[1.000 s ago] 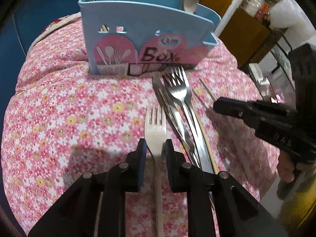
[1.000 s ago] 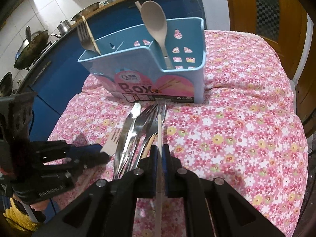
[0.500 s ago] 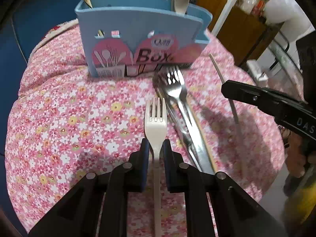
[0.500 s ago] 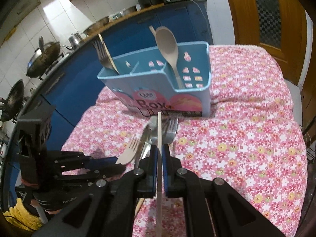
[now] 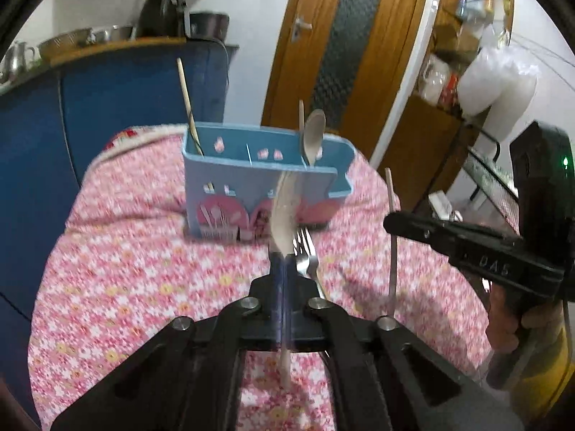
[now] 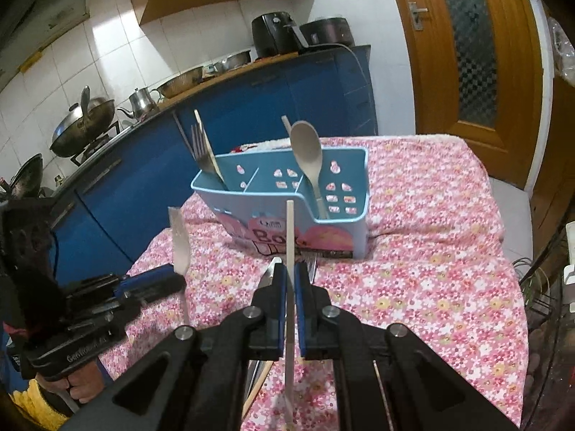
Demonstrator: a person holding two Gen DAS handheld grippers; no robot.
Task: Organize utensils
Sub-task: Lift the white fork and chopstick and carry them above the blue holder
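A blue utensil box (image 5: 266, 194) (image 6: 287, 208) stands on the flowered cloth, holding a cream spoon (image 6: 305, 151), a metal fork (image 6: 199, 147) and sticks. My left gripper (image 5: 284, 269) is shut on a cream plastic fork (image 5: 284, 212), lifted upright before the box; it also shows in the right wrist view (image 6: 179, 240). My right gripper (image 6: 289, 280) is shut on a cream chopstick (image 6: 289, 230), held upright above the cloth; it also shows in the left wrist view (image 5: 391, 222). Metal forks (image 5: 305, 255) and a knife (image 6: 267, 273) lie on the cloth in front of the box.
The table with pink flowered cloth (image 6: 413, 251) has blue cabinets (image 6: 251, 107) behind and to the left. A wooden door (image 6: 467, 54) stands at the back right. Shelves with bags (image 5: 485, 82) stand right of the table.
Both grippers have risen off the cloth and tilted up. The plastic fork and the chopstick now stand upright in the air, closer to the box.
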